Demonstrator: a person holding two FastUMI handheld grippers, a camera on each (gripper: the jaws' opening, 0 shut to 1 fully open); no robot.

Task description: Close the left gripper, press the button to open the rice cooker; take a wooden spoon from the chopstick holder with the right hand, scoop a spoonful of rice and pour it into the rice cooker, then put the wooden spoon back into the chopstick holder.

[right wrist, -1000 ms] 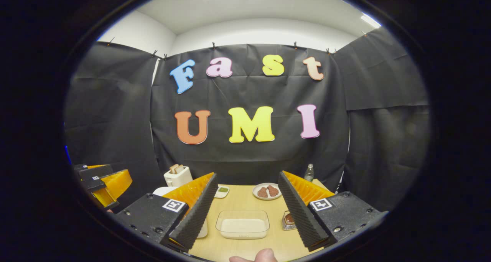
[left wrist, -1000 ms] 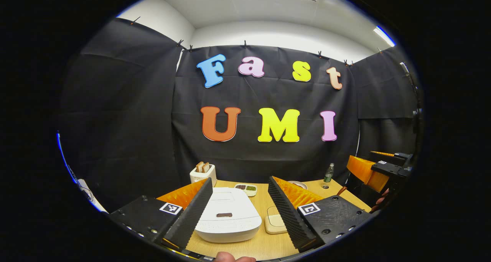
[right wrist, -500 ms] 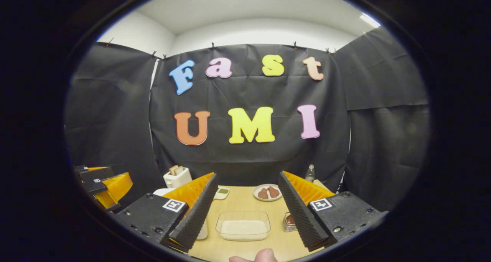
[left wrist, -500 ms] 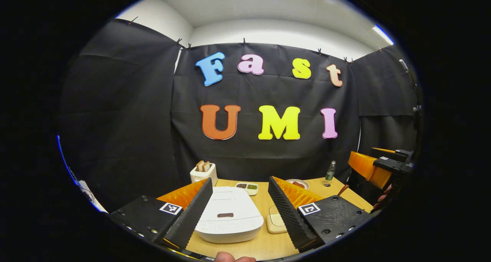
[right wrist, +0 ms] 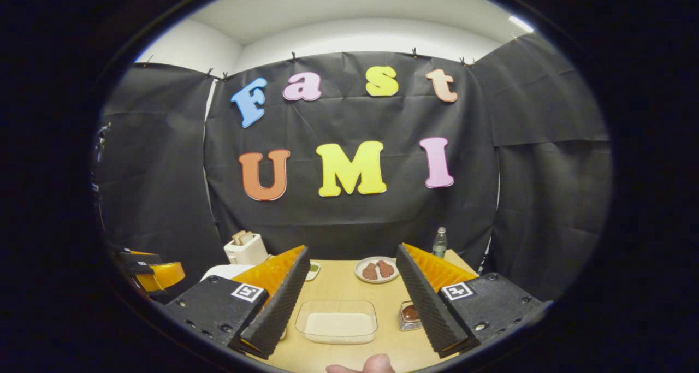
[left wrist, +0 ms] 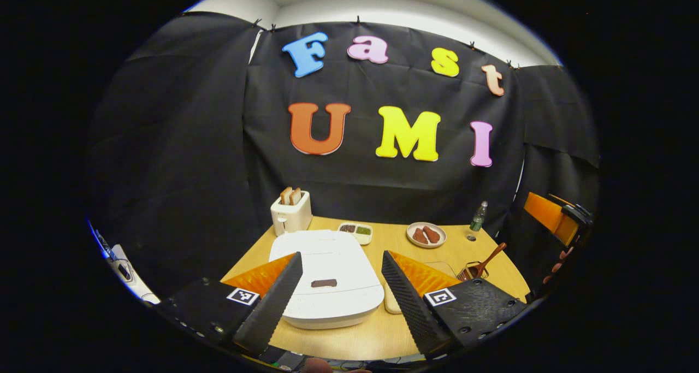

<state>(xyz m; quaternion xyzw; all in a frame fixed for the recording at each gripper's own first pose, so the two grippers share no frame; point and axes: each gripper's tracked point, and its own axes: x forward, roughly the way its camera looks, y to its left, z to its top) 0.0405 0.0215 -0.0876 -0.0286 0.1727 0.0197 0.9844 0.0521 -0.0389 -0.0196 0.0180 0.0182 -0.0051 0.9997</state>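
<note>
White rice cooker [left wrist: 326, 277], lid down, sits lower centre between my spread left gripper [left wrist: 341, 264] fingers; toaster [left wrist: 291, 212] behind, wooden spoon [left wrist: 483, 261] right. My right gripper [right wrist: 352, 258] gapes over the rice tray [right wrist: 336, 321].

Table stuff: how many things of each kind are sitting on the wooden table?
White closed rice cooker: 1
White toaster with bread slices: 1
Round plate of brown food: 1
Green plastic bottle: 1
Clear rectangular rice container: 1
Wooden spoon in holder: 1
Two-part seasoning dish: 1
Total: 7
</note>
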